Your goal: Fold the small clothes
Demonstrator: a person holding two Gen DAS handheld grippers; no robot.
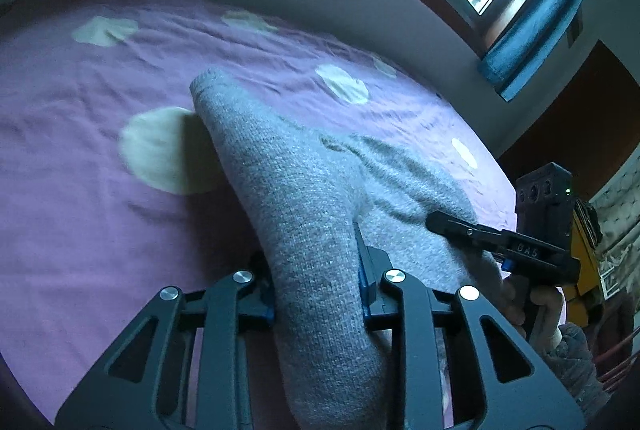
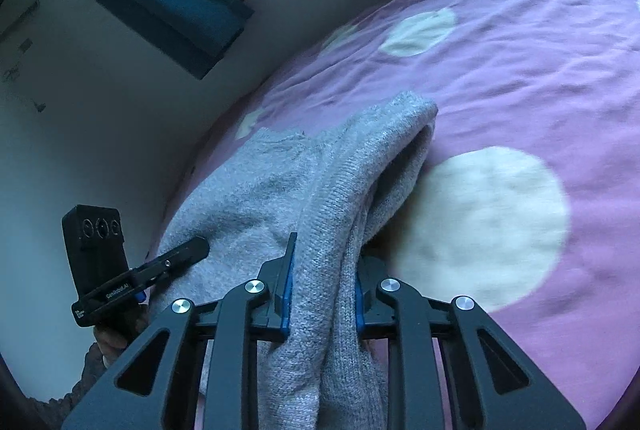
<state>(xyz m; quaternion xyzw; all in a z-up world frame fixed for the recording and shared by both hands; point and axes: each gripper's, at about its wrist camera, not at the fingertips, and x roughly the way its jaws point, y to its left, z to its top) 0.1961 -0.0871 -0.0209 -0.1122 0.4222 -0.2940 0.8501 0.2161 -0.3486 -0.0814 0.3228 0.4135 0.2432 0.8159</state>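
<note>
We see a soft grey knitted sweater (image 1: 304, 189) lying on a purple bed sheet w/ big white dots (image 1: 100, 230). The left gripper (image 1: 318, 282) pinches a thick fold of it, pads tight on the knit. The right gripper (image 2: 324, 294) pinches another bunched fold the same way. Both folds are lifted off the sheet; the rest lies flat near the wall.

The grey knitted garment (image 1: 304, 189) runs off the lower frame edge in both wrist views. It hides the left gripper's (image 1: 318, 284) fingertips. The cream dot on the purple bedsheet (image 1: 80, 157) at centre left is blurred.
</note>
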